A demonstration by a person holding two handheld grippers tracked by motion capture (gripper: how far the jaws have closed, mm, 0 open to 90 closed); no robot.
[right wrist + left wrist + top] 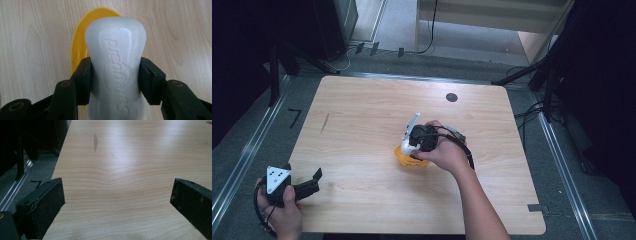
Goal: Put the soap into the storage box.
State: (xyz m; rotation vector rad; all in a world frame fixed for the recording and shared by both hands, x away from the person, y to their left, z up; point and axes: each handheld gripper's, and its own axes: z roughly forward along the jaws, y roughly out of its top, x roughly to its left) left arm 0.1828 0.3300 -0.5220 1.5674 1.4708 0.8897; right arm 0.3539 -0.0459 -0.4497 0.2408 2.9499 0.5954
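A white bar of soap (115, 67) stamped "Safeguard" is clamped between the two black jaws of my right gripper (115, 77), which is shut on its narrow waist. Right under the soap lies a yellow dish (78, 47), seen as an orange-yellow dish (404, 157) at the table's middle in the high view, where my right gripper (412, 145) points down over it. My left gripper (314, 181) rests at the table's near left corner, jaws wide open over bare wood (120, 185), nothing between them.
The light wooden table (362, 110) has a black round hole cover (451, 97) at the far right and a dark scuff (325, 122) at the left. Metal rails and dark stands flank the table; cables lie on the floor behind.
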